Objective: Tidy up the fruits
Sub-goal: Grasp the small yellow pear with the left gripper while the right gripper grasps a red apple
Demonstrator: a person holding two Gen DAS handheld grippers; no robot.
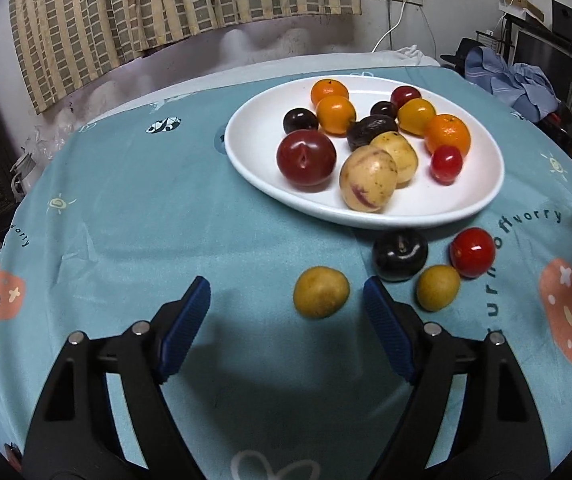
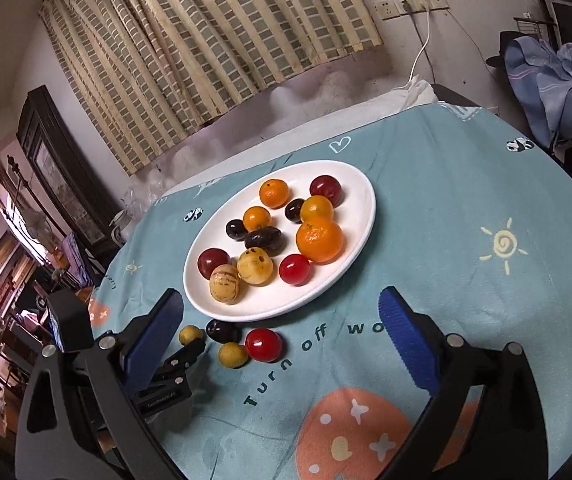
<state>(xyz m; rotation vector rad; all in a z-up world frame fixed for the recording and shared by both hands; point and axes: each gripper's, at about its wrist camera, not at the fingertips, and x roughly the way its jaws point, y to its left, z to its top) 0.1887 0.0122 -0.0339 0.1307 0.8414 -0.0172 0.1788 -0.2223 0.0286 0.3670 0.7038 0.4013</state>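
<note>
A white oval plate (image 1: 253,136) (image 2: 358,196) holds several fruits: oranges, dark plums, red plums, speckled yellow melons. In front of it on the teal cloth lie a yellow fruit (image 1: 321,291) (image 2: 191,335), a black plum (image 1: 400,255) (image 2: 223,330), a red tomato (image 1: 472,252) (image 2: 263,344) and a second yellow fruit (image 1: 438,287) (image 2: 232,355). My left gripper (image 1: 287,304) is open and empty, the first yellow fruit just ahead between its fingertips. My right gripper (image 2: 281,312) is open and empty, above the cloth near the plate's front edge. The left gripper's finger (image 2: 183,356) shows in the right wrist view.
The round table is covered by a teal printed cloth (image 1: 145,216) (image 2: 466,208). A checked curtain (image 1: 165,4) hangs behind. Clothes on a rack (image 1: 514,80) (image 2: 554,80) stand at the far right. A dark framed cabinet (image 2: 57,168) is at the left.
</note>
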